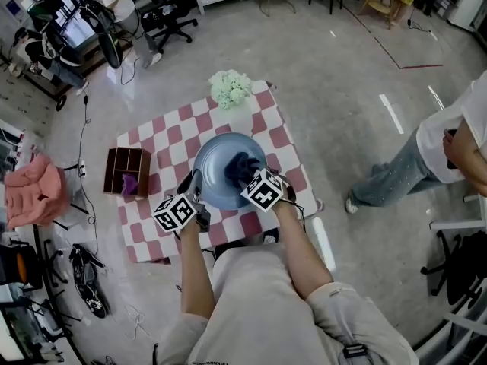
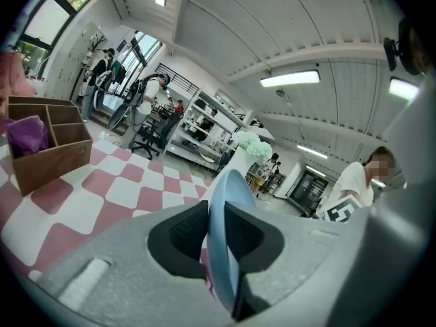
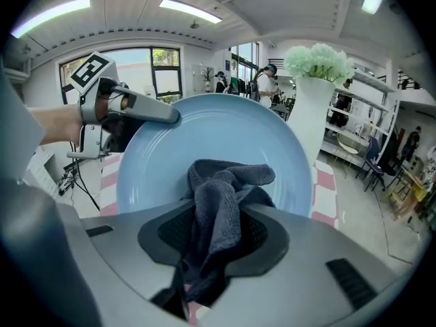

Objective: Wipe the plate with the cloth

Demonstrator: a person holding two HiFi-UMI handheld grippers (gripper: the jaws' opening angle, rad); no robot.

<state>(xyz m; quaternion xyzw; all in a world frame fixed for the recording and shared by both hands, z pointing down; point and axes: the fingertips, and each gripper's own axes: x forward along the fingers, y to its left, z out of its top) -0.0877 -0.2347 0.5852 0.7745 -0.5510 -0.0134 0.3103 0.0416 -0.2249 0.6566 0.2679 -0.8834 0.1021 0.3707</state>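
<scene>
A light blue plate (image 1: 221, 166) is held tilted up over the checkered table (image 1: 156, 147). My left gripper (image 1: 195, 191) is shut on its near left rim; in the left gripper view the plate's edge (image 2: 223, 230) runs between the jaws. The plate's face (image 3: 204, 138) fills the right gripper view. My right gripper (image 1: 247, 172) is shut on a dark grey cloth (image 3: 216, 210) and presses it against the plate's face. From the head view the cloth (image 1: 242, 164) shows as a dark bunch on the plate.
A white vase of pale green flowers (image 1: 230, 90) stands at the table's far edge. A brown wooden box (image 1: 125, 170) with a purple thing inside sits at the table's left. A person (image 1: 441, 154) stands on the floor to the right.
</scene>
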